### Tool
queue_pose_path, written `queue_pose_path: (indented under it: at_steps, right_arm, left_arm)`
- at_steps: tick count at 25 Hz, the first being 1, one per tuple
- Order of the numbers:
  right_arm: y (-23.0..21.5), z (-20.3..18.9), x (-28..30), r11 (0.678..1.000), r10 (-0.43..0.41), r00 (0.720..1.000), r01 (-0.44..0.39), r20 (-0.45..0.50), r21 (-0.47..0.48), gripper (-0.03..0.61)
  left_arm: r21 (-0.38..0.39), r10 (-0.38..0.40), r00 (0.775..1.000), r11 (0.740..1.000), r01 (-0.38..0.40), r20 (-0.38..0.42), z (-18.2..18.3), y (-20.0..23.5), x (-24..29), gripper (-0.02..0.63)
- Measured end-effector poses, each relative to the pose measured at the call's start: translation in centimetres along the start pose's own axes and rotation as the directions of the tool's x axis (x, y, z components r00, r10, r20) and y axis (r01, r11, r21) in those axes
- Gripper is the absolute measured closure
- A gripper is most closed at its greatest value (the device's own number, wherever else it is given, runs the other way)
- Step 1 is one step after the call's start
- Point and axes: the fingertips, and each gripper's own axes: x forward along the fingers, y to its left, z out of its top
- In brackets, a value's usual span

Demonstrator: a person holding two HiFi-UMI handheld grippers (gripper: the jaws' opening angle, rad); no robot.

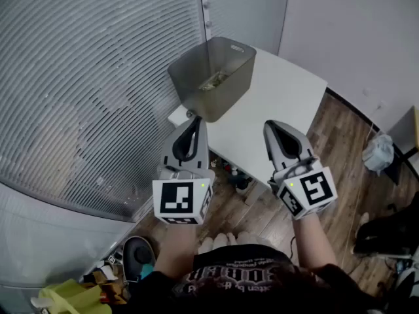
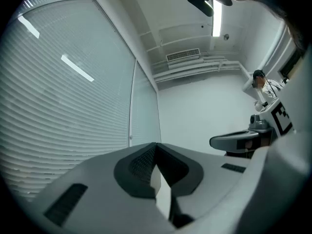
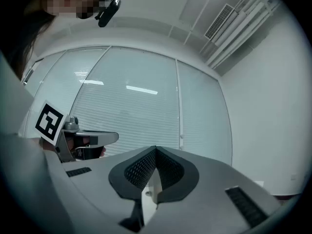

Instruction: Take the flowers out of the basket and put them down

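Observation:
A grey basket (image 1: 213, 77) stands on the far left part of a white table (image 1: 281, 103), with pale flowers (image 1: 213, 82) lying at its bottom. My left gripper (image 1: 195, 121) is held up in the air just in front of the basket, jaws shut and empty. My right gripper (image 1: 273, 126) hovers beside it over the table's near edge, also shut on nothing. In the left gripper view my left gripper (image 2: 156, 145) points up at the wall and blinds. In the right gripper view my right gripper (image 3: 156, 149) points at the blinds too, and neither view shows the basket.
Window blinds (image 1: 85, 90) run along the left. Wooden floor (image 1: 340, 149) lies right of the table, with a pale bag (image 1: 380, 152) on it. Small items (image 1: 239, 178) sit under the table and clutter (image 1: 98, 280) lies at lower left.

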Motion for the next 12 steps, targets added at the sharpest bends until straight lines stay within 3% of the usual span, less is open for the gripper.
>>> queue_pose_path:
  at_steps: [12]
  right_arm:
    - [0.71,-0.9,1.01,0.999,0.023,1.0,-0.023,-0.014,0.034,0.551]
  left_arm:
    - [0.0,-0.02,1.0,1.0,0.02,-0.002,-0.54,0.7,0.08,0.615]
